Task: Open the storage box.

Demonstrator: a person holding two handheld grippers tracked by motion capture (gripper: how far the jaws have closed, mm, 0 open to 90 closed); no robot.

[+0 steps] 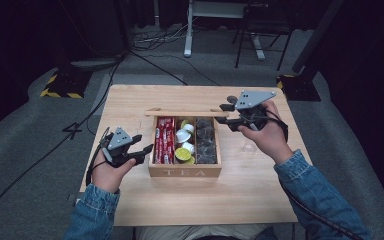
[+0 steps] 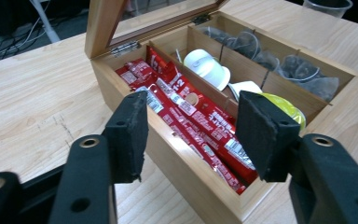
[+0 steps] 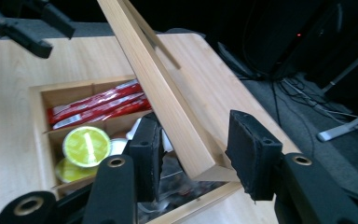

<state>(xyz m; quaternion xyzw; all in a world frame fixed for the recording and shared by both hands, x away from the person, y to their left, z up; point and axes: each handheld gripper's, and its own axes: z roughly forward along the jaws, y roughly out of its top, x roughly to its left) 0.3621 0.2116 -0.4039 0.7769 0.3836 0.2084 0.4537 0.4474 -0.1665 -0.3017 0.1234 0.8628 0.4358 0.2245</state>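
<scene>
A wooden tea box point(image 1: 185, 172) marked TEA stands mid-table with its lid point(image 1: 180, 113) raised upright at the back. Red sachets point(image 1: 165, 140) fill its left compartment, white and yellow-green capsules point(image 1: 185, 145) the middle one, dark clear-wrapped pieces point(image 1: 206, 140) the right one. My right gripper point(image 1: 222, 113) is at the lid's right end. In the right gripper view the lid's corner point(image 3: 200, 163) stands between its jaws point(image 3: 193, 149), with a gap at the left pad. My left gripper point(image 1: 142, 145) is open and empty at the box's left wall point(image 2: 182, 158).
A clear plastic cup point(image 1: 250, 147) stands on the table right of the box, also seen in the left gripper view as a cup point(image 2: 328, 7) beyond it. Bare table point(image 1: 130, 100) lies left of and in front of the box. Cables and stands cover the floor behind.
</scene>
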